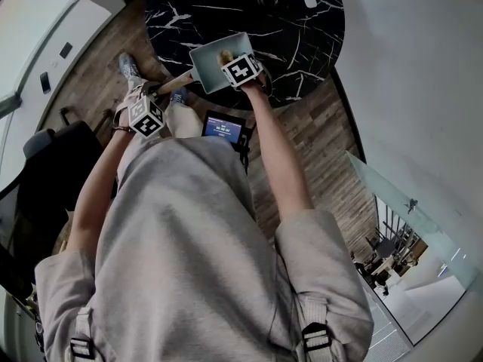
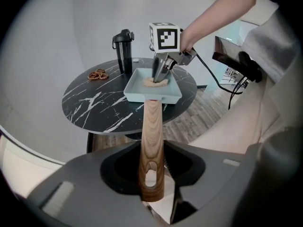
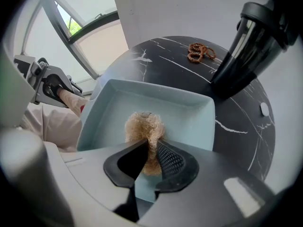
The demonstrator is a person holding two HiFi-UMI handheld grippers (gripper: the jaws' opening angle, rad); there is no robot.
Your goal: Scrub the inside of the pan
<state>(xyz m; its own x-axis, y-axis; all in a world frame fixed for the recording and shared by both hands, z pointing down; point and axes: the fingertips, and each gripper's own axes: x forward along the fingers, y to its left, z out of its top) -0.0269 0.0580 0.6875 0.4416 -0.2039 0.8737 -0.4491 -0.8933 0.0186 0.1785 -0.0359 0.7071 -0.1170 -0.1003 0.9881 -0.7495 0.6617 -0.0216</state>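
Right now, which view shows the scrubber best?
Right gripper view: the scrubber sits centre, pinched between the jaws, inside the pan. The left gripper view shows it small and far; the head view, a sliver.

A black flask [image 2: 123, 51] crowds the pan's [image 2: 137, 96] far side. Left of it, my bench [image 2: 90, 104] lies mostly bare.

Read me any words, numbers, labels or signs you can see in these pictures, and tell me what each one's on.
No text can be read anywhere.
Screen at the person's waist: lit lines of characters, too small and blurred to read.
Left marker cube and right marker cube: black-and-white square patterns, no letters or numbers.
Black bottle and pan: no label visible.
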